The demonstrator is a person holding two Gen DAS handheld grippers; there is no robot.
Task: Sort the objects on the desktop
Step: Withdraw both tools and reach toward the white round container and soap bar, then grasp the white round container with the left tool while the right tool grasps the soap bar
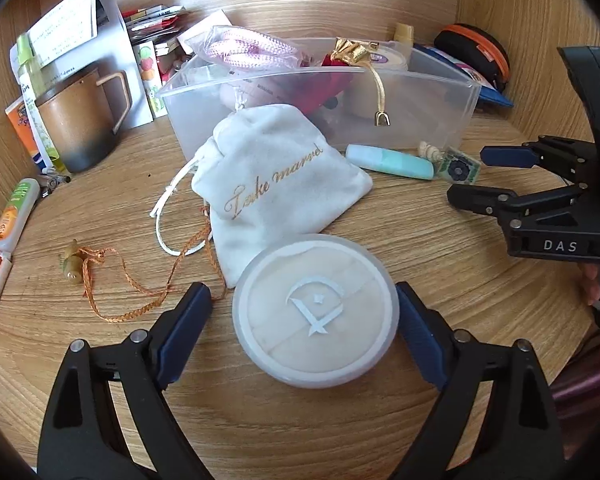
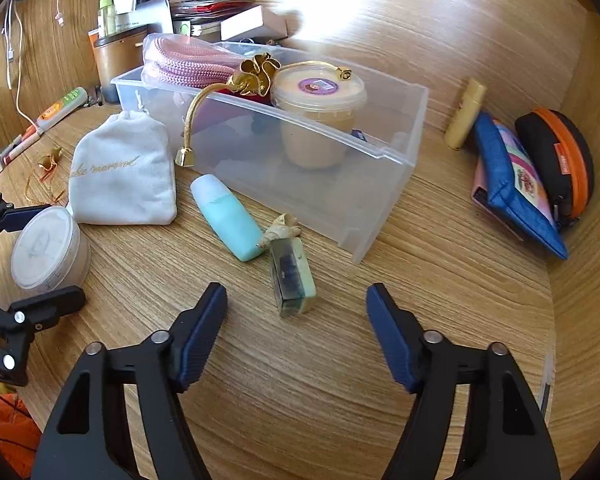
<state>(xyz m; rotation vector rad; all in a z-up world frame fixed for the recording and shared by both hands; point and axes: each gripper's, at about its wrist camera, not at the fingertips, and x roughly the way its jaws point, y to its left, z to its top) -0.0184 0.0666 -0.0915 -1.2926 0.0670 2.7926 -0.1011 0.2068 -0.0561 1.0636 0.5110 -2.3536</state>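
Frosted round jar sat between my spread left claw, unpinched; right claw gaped over bare bench.

Left gripper and right gripper, jaws apart, angled downward.

1 clear bin, 1 white pouch, 2 round jars, 1 mug, 1 teal tube
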